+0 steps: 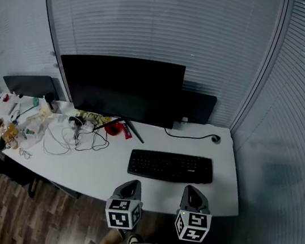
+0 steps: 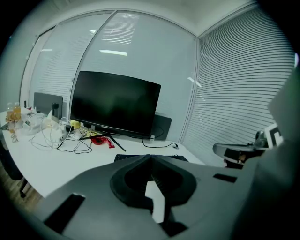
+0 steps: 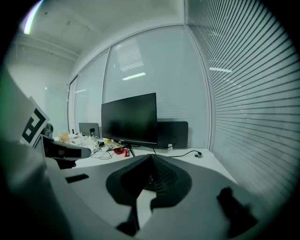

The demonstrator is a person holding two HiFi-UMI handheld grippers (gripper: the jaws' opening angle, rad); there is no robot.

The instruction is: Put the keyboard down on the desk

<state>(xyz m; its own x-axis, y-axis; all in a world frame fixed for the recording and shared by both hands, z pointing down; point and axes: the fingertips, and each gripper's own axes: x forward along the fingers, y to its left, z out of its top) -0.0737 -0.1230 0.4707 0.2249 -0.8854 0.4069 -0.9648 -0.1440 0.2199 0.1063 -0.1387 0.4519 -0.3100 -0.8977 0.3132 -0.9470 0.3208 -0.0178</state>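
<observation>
One flat black keyboard (image 1: 171,166) lies on the white desk (image 1: 104,171), at 5 o'clock from the wide black monitor (image 1: 120,87). At the keyboard's 6 o'clock, apart from it, the left gripper (image 1: 129,187) and right gripper (image 1: 195,195) each have jaws pressed together with nothing between them. Judged step: placement complete. Any next move calls only for a withdrawal clear of the keyboard.

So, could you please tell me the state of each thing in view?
keyboard: lying flat on the desk, not held
monitor: upright, screen dark
cables: loose, tangled on the desk
left gripper: jaws shut, empty
right gripper: jaws shut, empty
</observation>
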